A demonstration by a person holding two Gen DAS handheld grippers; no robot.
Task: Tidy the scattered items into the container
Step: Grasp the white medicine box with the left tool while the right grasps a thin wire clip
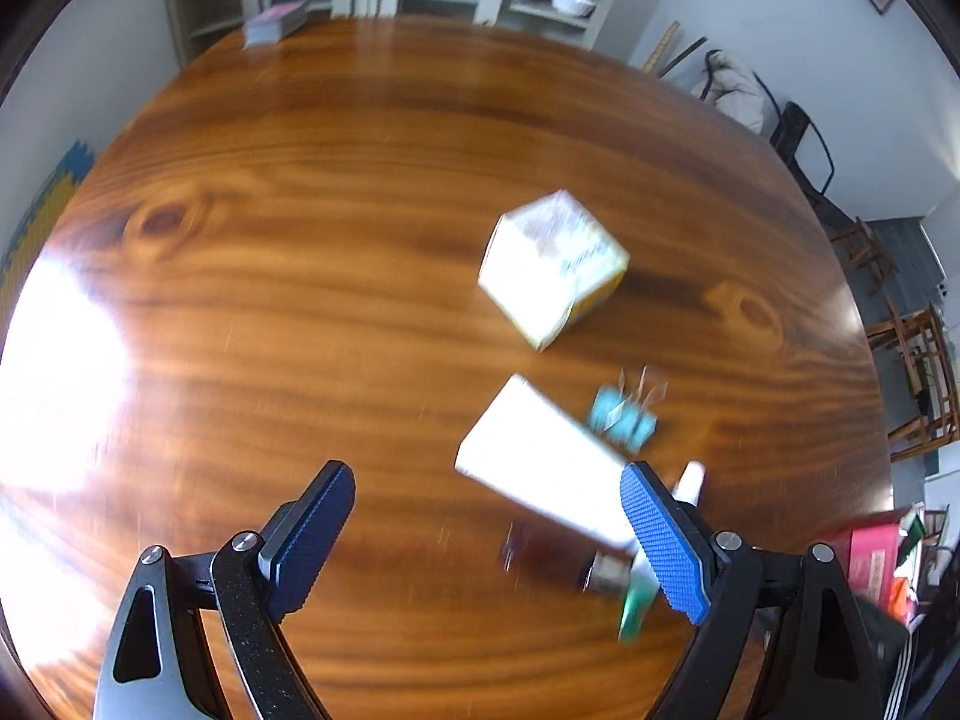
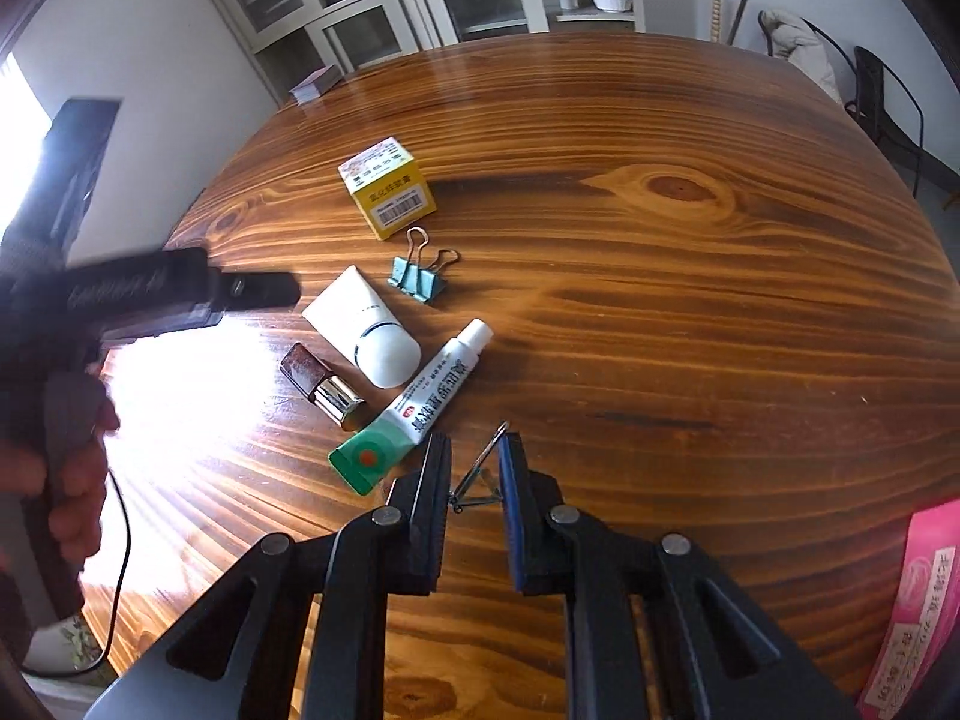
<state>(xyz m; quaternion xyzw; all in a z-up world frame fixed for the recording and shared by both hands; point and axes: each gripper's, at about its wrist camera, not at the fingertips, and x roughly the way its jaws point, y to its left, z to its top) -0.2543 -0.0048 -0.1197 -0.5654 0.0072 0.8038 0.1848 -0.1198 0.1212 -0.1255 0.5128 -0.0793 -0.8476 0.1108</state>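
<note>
Right gripper [image 2: 474, 468] pinches a metal nail clipper [image 2: 477, 480] — long axis pointing away up the table [image 2: 660, 300]; left gripper [image 1: 486, 516] wide, empty.

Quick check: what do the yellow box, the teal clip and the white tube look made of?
Yellow box: printed cardboard, sharp folded edges, barcode.
Teal clip: painted metal with bare wire handles, a binder clip.
White tube: smooth, probably soft plastic, flat crimped end, rounded cap.
</note>
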